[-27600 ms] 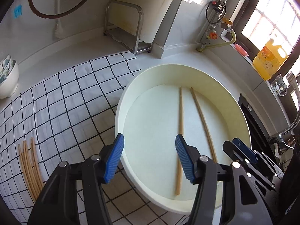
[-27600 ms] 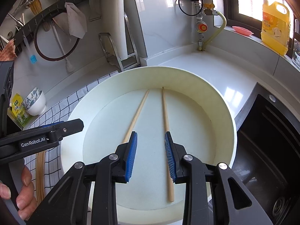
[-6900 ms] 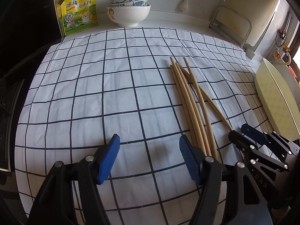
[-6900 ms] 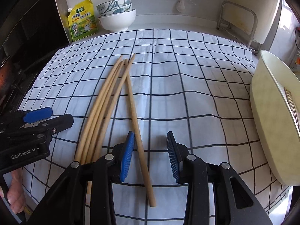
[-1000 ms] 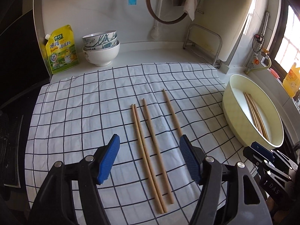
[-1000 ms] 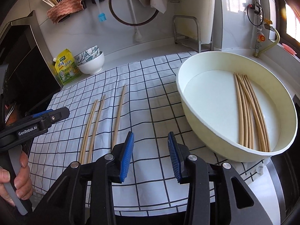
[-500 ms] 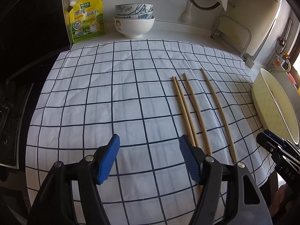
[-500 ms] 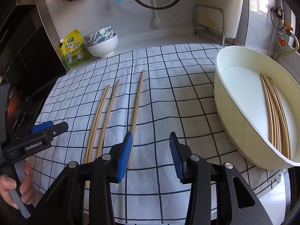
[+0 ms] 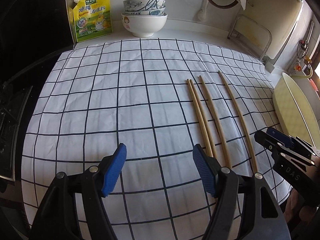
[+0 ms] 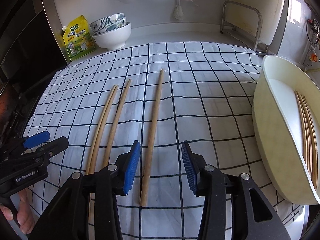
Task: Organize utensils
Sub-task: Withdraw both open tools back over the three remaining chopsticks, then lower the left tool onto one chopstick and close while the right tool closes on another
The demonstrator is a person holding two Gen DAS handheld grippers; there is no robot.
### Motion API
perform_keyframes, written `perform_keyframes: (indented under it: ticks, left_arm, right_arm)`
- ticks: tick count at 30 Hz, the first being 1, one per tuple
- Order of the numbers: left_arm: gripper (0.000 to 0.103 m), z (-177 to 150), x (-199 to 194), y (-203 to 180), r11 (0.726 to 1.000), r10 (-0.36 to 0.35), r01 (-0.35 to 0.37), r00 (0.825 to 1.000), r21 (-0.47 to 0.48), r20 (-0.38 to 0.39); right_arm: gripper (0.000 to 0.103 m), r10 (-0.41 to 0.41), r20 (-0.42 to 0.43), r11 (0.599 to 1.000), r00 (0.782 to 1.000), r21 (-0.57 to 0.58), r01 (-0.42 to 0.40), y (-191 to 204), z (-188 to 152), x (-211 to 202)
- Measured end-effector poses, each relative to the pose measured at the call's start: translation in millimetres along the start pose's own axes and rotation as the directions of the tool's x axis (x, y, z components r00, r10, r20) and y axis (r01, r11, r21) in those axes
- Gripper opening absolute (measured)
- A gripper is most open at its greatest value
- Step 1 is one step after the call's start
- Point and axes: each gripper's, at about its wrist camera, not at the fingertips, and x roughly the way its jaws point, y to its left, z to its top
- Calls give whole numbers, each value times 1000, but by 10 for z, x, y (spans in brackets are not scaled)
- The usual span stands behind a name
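Observation:
Several wooden chopsticks lie on the checked cloth point(image 9: 100, 104): a touching pair point(image 10: 104, 118), a single one point(image 10: 118, 114) beside it, and a lone one point(image 10: 154, 124) further right. My right gripper point(image 10: 160, 154) hovers low over the lone chopstick's near end. Its jaws are open and still spreading, and the stick passes between them untouched, nearer the left pad. My left gripper point(image 9: 159, 160) is open over bare cloth, with the pair point(image 9: 198, 112) just past its right pad. A cream basin point(image 10: 268, 124) at the right holds several chopsticks point(image 10: 306, 124).
Stacked bowls point(image 9: 144, 18) and a yellow seasoning pouch point(image 9: 91, 16) stand at the back of the counter. A metal rack point(image 10: 242, 20) is at the back right. A dark stove edge point(image 9: 12, 120) borders the cloth on the left. A hand point(image 10: 22, 222) holds the left gripper.
Both grippers have dropped closer to the cloth. The right one slid left, so the lone chopstick now lies between its jaws, which stand a little wider. The left gripper's jaws look unchanged.

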Motion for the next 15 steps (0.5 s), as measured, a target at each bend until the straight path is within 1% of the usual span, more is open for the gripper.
perform_keyframes:
  ticks: [5, 13, 15]
  left_arm:
    - [68, 3, 63, 20, 1000, 11, -11, 1000, 2, -5]
    - [68, -4, 139, 77, 1000, 15, -15, 1000, -15, -23]
    - [68, -4, 138, 73, 1000, 13, -13, 1000, -15, -21]
  right_arm:
    - [41, -21, -25, 999, 999, -27, 20, 64, 51, 167]
    - [41, -68, -33, 996, 997, -57, 66, 118, 115, 306]
    - [41, -72, -20, 996, 997, -60, 71, 138, 108, 310]
